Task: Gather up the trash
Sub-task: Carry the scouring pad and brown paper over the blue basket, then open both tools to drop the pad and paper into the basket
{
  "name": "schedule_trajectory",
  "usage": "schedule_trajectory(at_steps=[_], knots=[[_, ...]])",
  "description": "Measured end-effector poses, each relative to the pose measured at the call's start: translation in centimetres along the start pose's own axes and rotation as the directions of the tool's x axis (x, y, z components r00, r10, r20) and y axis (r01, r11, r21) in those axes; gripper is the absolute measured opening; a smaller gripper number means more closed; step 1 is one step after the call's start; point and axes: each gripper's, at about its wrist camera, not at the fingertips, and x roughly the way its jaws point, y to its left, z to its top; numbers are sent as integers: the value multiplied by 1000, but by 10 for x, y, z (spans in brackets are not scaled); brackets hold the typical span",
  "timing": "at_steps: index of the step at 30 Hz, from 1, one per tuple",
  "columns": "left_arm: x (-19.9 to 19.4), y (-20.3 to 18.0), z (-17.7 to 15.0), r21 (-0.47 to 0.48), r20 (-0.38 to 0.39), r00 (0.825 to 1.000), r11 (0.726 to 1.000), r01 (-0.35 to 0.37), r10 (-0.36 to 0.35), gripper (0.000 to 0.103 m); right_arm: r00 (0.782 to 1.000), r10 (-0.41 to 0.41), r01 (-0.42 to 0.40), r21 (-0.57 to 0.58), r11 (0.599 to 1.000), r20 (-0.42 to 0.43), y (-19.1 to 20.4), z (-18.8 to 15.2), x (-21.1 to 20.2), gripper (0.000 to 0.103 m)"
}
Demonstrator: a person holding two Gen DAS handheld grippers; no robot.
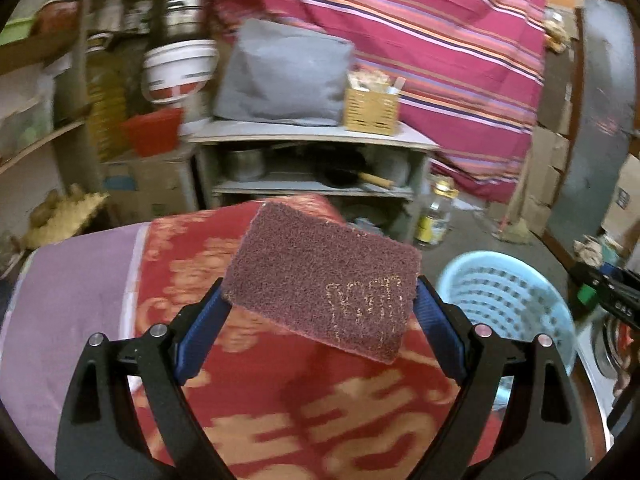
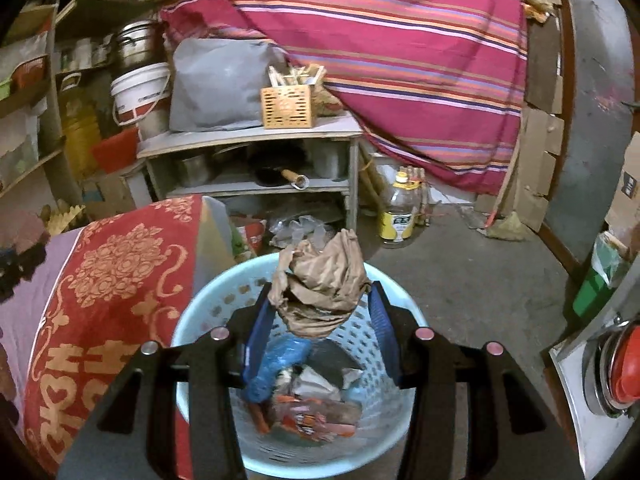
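- A flat, rectangular maroon scouring pad (image 1: 326, 280) of rough fibre, with faint yellowish print on one face, sits between the two blue pads of the left gripper (image 1: 320, 312); its jaws stand wide and clamp the pad by its short ends, so it is held tilted above the cloth.
- A crumpled wad of brown paper (image 2: 322, 286) is pinched between the blue pads of the right gripper (image 2: 322, 320); these jaws stand about half closed, pressing the wad from both sides.
- Directly below and beyond the right jaws stands a round, pale blue perforated plastic basket (image 2: 200, 320), and the paper wad hangs over its opening.
- Inside the basket, under the right jaws, lie a blue plastic wrapper (image 2: 280, 364) and orange-and-white printed wrappers (image 2: 316, 420), with other scraps too blurred to tell apart.
- In the left wrist view the same basket (image 1: 516, 292) lies to the right of the jaws, apart from the pad.
- Under the left jaws spreads a red cloth with an orange floral pattern (image 1: 280, 420), with a lilac cloth (image 1: 72, 300) beside it on the left.
- Ahead of both jaws stands a grey shelf unit (image 2: 248, 136) bearing a yellow slotted box (image 2: 287, 106) and a grey fabric bundle (image 2: 216, 84).
- To the right of the shelf, on the floor, stands a clear plastic bottle with a yellow label (image 2: 398, 216).
- Behind it all hangs a magenta striped cloth (image 2: 400, 40).
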Motion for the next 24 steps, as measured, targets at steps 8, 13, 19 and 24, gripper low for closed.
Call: schedule_trajectory(at_steps=[8, 13, 19, 24], knots=[[27, -83, -13, 42, -34, 992, 992, 123, -122, 88, 999, -8, 10, 47, 999, -42, -38, -13, 10, 47], [47, -118, -22, 54, -68, 982, 982, 179, -175, 88, 998, 18, -14, 59, 998, -66, -51, -22, 19, 47], [65, -139, -29, 69, -108, 973, 975, 211, -203, 90, 997, 25, -20, 63, 998, -77, -55, -24, 26, 47], [70, -138, -31, 65, -119, 973, 976, 207, -198, 95, 997, 27, -22, 66, 998, -79, -57, -23, 27, 47]])
